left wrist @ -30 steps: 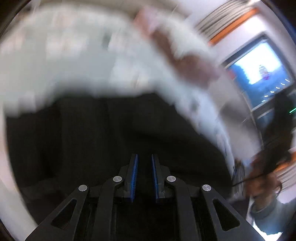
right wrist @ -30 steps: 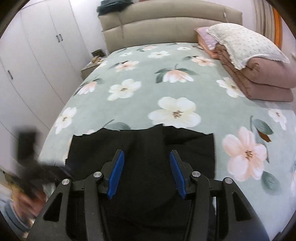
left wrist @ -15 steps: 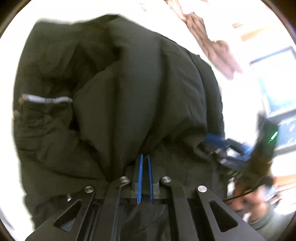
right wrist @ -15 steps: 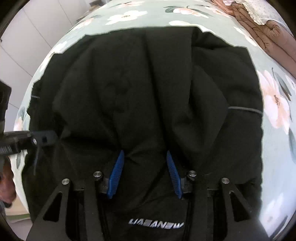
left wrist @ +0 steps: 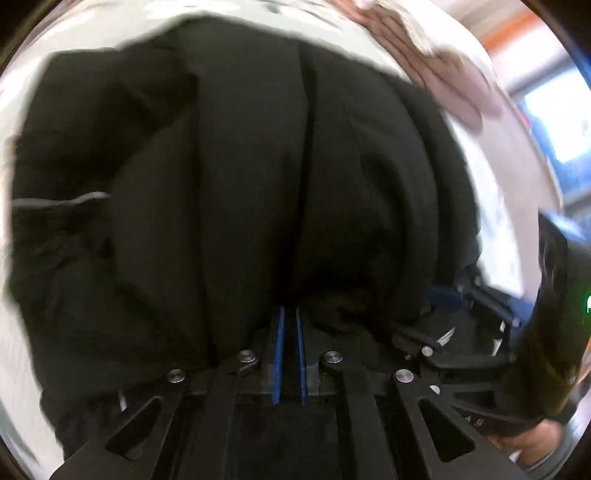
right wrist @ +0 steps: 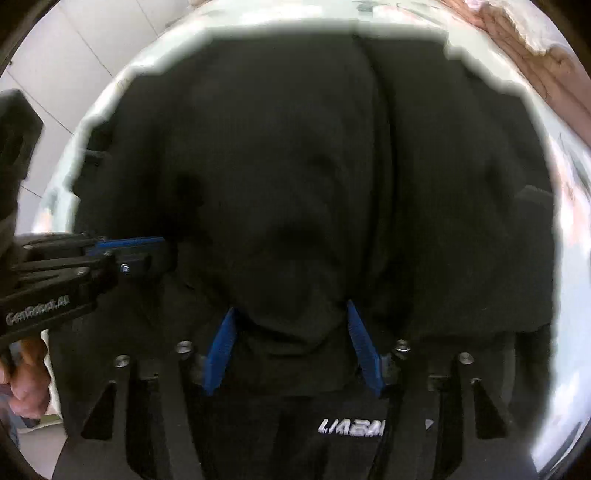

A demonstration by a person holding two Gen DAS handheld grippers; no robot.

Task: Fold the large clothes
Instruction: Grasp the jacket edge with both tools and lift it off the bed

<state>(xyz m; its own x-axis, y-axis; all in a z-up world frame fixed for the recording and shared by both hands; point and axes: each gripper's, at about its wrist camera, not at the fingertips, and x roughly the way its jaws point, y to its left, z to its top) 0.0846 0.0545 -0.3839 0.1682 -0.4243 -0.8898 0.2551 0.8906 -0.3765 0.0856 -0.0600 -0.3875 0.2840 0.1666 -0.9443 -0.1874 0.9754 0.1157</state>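
A large black garment (left wrist: 240,166) lies bunched on the floral bedspread (left wrist: 96,29) and fills both views. My left gripper (left wrist: 290,310) points steeply down, its blue pads almost together, with folds of the black cloth drawn in at their tips. In the right wrist view it (right wrist: 159,247) comes in from the left edge of the garment (right wrist: 295,147). My right gripper (right wrist: 290,314) also points down; its jaws are opening, with a hump of the black cloth loose between the pads. White lettering (right wrist: 351,426) shows on the cloth below them.
A folded pink quilt (right wrist: 546,55) lies on the bed at the upper right. White wardrobe doors (right wrist: 92,37) stand past the bed's left side. A person's hand (right wrist: 26,384) holds the left gripper's handle. A bright screen (left wrist: 554,122) is off to the right.
Both grippers have come down closer to the garment, which now fills the views. The right jaws have spread wider. The left pads stayed close together on the cloth.
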